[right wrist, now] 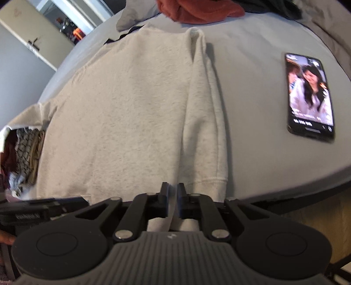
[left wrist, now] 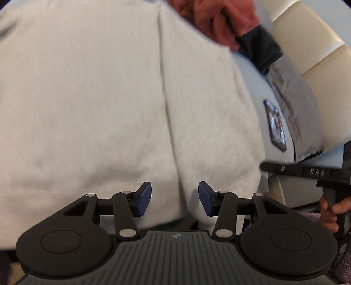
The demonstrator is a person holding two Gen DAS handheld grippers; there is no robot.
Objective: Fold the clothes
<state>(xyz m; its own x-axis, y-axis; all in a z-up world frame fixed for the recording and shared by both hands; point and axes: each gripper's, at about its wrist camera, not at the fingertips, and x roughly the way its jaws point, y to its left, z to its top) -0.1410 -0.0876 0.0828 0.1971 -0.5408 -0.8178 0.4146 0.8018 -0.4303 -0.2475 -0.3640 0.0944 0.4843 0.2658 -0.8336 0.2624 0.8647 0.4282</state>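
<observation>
A cream sweatshirt (right wrist: 131, 105) lies flat on the grey bed, one sleeve (right wrist: 206, 122) folded lengthwise along its right side. It fills the left wrist view (left wrist: 98, 98). My left gripper (left wrist: 174, 198) is open, low over the sweatshirt's near hem, with nothing between its blue pads. My right gripper (right wrist: 173, 199) is shut on the sweatshirt's bottom hem, with cloth pinched between its pads. It also shows at the right edge of the left wrist view (left wrist: 296, 171).
A phone (right wrist: 309, 94) with a lit screen lies on the bed (right wrist: 252, 65) right of the sweatshirt. A rust-red garment (right wrist: 197, 9) and dark clothes lie at the far end. A basket of clothes (right wrist: 22, 153) stands left of the bed.
</observation>
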